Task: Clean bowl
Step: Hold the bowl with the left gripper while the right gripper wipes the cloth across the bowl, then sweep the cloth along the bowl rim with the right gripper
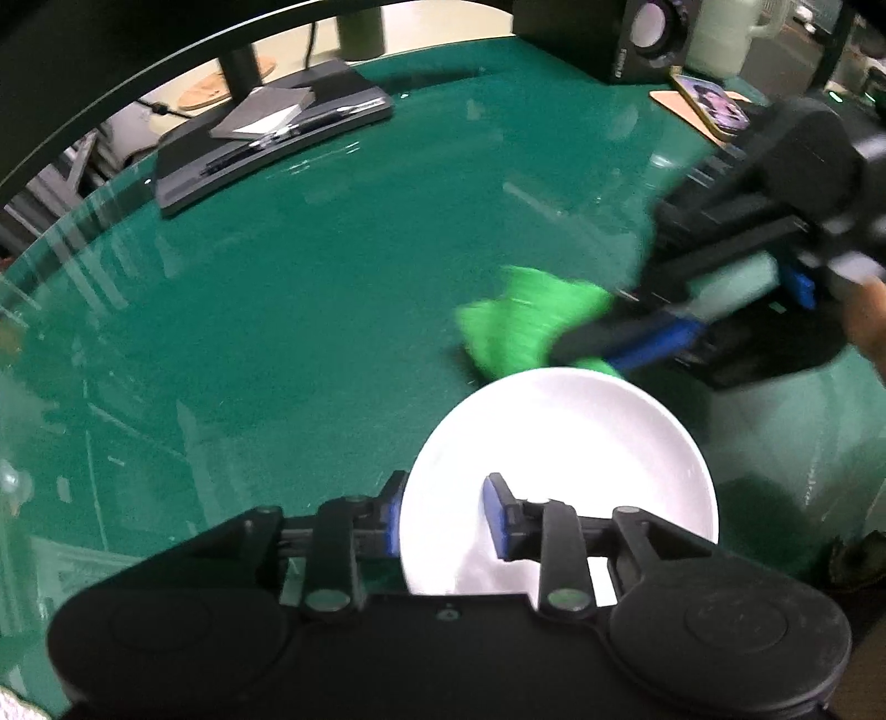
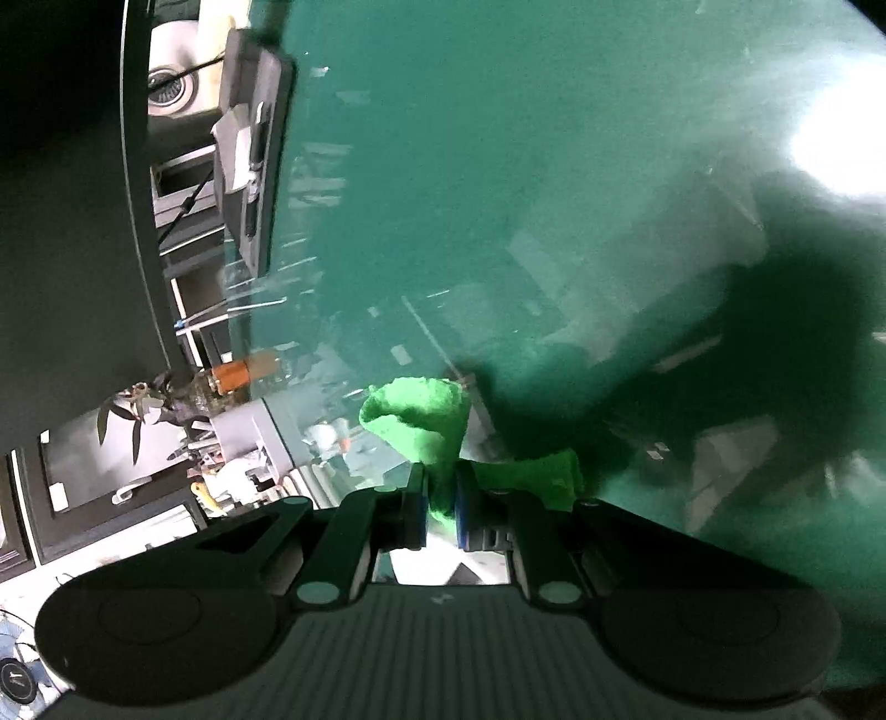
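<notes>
In the left wrist view the white bowl (image 1: 559, 471) sits at the lower centre of the frame on the green glass-topped bench (image 1: 304, 304), and the left hand-held gripper (image 1: 446, 518) has its rim between its blue-padded fingers: one finger lies outside the bowl's left edge and the other reaches inside over the white interior. The jaws are partly closed around that rim, though whether both pads press on it cannot be told for sure. Just above the bowl, at centre right of the same frame, a bright green cloth (image 1: 526, 318) hangs bunched from the right hand-held gripper (image 1: 587, 335), which comes in blurred from the right edge; the cloth's lower edge meets the bowl's far rim in the picture, and real contact cannot be judged. Part of a hand (image 1: 866, 327) shows at the right edge behind that gripper. In the right wrist view the right hand-held gripper (image 2: 440, 512) is closed almost fully, its two blue pads pinching the green cloth (image 2: 426, 426), which fans out above and to the right of the fingers over the bench (image 2: 554, 166). The bowl does not show in this view. In the upper left of the left wrist view a flat dark monitor base (image 1: 266, 138) rests on the bench with pens (image 1: 260, 147) and a grey notepad (image 1: 263, 111) on it, and a speaker (image 1: 637, 39) stands at the top right.
</notes>
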